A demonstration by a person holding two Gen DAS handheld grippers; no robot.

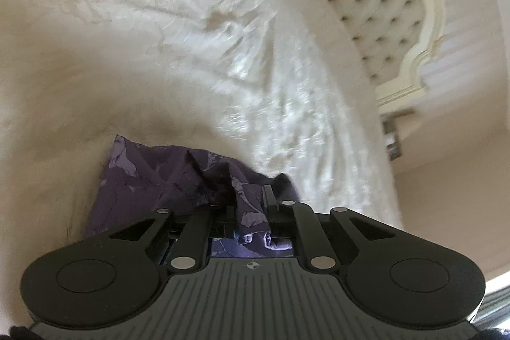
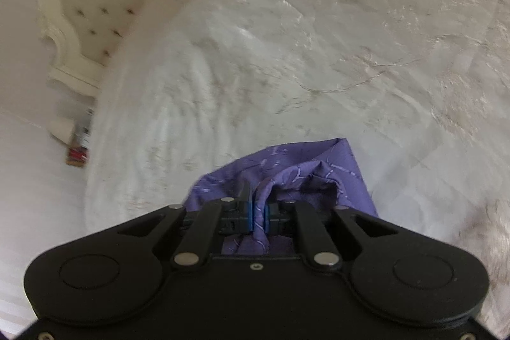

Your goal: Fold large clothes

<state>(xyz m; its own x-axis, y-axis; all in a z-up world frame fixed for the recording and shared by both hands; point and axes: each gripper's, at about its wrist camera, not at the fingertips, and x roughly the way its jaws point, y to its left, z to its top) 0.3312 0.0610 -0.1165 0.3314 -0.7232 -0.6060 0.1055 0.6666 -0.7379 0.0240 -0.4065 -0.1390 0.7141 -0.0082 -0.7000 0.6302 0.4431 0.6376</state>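
Purple garment (image 1: pixel 143 180) pinched at two spots: left gripper (image 1: pixel 251 212) nearly closed on a bunched fold, right gripper (image 2: pixel 258 212) nearly closed on another fold between blue pads (image 2: pixel 248 214). Hanging just above the white bedspread (image 1: pixel 191 37). Best to keep both grips firm, hold edges level, lower evenly, avoid wrinkles.

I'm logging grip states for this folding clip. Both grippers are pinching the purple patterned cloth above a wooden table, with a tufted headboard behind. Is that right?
Not quite: the surface is a bed with a pale cream bedspread, not a wooden table, as both wrist views show. The rest holds: the left gripper and the right gripper each pinch the purple patterned cloth, and the tufted headboard stands behind.
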